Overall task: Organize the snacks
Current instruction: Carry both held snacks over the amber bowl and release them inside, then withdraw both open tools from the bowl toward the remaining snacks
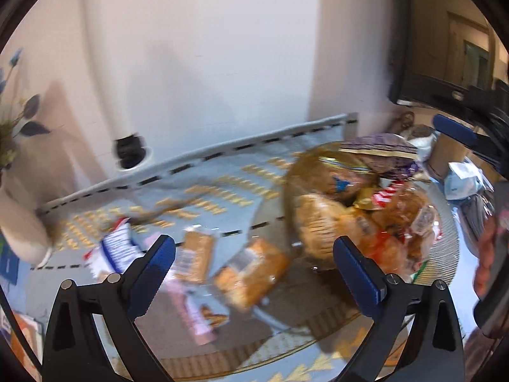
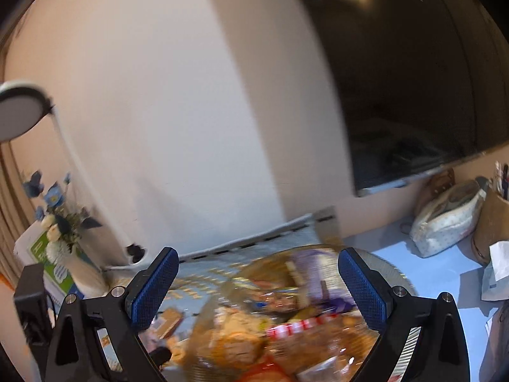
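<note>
1. Left gripper: jaws spread wide, nothing between them, touching nothing. It hangs over 2 loose clear-wrapped orange cracker packs lying on the blue patterned table mat, so my guess is those go next.
2. Further right, the round clear glass bowl is already heaped with bagged brown pastries, a purple foil pouch on top. Looks like that's the collection spot.
3. Right gripper: jaws also wide apart and empty, hovering above the same heap, which is badly blurred there.
</note>
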Motion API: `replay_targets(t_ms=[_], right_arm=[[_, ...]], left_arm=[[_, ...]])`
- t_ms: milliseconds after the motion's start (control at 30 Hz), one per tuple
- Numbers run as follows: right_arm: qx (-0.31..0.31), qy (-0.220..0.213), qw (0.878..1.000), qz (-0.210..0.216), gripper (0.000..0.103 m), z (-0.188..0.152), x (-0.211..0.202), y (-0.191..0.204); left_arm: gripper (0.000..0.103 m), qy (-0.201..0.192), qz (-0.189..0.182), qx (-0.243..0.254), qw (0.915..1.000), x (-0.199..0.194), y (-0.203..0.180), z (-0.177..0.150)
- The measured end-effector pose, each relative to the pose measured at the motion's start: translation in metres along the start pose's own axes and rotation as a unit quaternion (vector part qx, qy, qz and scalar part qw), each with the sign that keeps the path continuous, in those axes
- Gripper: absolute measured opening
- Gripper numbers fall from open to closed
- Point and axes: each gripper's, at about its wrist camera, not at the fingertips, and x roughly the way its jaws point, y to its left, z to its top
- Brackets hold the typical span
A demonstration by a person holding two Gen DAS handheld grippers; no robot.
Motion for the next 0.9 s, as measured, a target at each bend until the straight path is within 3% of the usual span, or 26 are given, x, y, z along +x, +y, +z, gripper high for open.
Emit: replay_targets(t_ms=[200, 467, 600, 767, 900], right_arm=[[-0.043, 0.01, 0.999, 0.03, 0.1, -0.006, 0.0, 0.061], [-0.073, 0.052, 0.992, 0.084, 0.101, -0.037, 0.022, 0.127], [-0.102, 0.093, 0.986, 0.091, 0.101, -0.067, 0.048, 0.156], [-0.153, 0.147, 0.974, 0.083, 0.101, -0.11, 0.081, 0.184], [-0.154, 0.201, 0.965, 0.072, 0.101, -0.143, 0.115, 0.193]], left_arm=[[0.1, -0.008, 0.022, -0.061, 0.9979, -0.013, 0.066, -0.006], [0.101, -0.008, 0.045, -0.166, 0.9851, -0.014, 0.16, -0.019], [0.101, 0.0, 0.042, -0.193, 0.9802, 0.002, 0.18, -0.03], [0.101, 0.015, 0.043, -0.194, 0.98, 0.023, 0.189, -0.04], [0.101, 0.021, 0.01, -0.206, 0.9782, 0.041, 0.193, -0.05]])
